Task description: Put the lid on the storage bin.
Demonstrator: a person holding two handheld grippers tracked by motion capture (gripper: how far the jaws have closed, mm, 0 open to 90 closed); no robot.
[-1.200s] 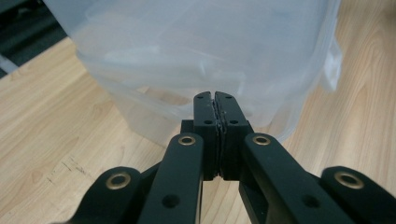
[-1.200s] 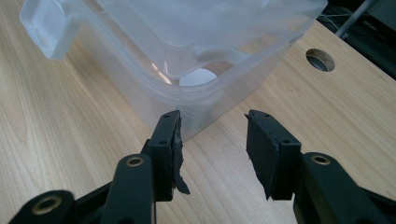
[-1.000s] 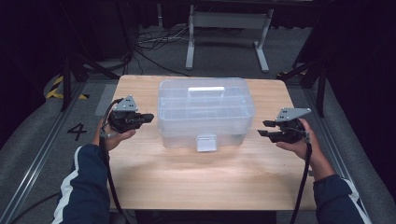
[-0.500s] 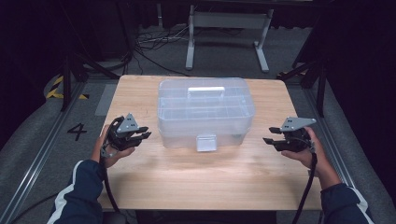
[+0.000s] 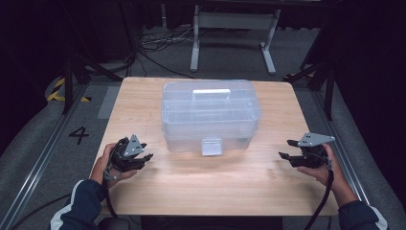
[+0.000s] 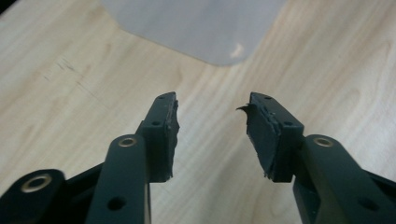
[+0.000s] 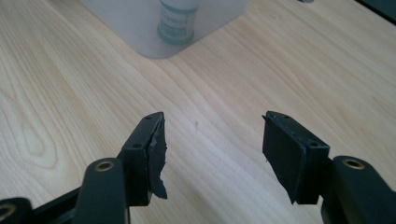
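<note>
With your left gripper (image 5: 143,158) and right gripper (image 5: 287,156) just opening, empty, near the desk (image 5: 230,191), a careless reach could shove the clear box (image 5: 210,115).

Looking like a lab or test studio: black curtains (image 5: 43,38) hanging all round, cables (image 5: 153,48) trailing over grey carpet, floor rails (image 5: 43,158), hazard tape (image 5: 57,88), one lone wooden table (image 5: 143,96) sitting there.

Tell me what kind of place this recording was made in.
Probably a lab or studio rig set up for recording, not a home. A lone wooden table stands on grey carpet amid black curtains, with metal floor rails, loose cables, hazard tape and a floor marking "4".
</note>
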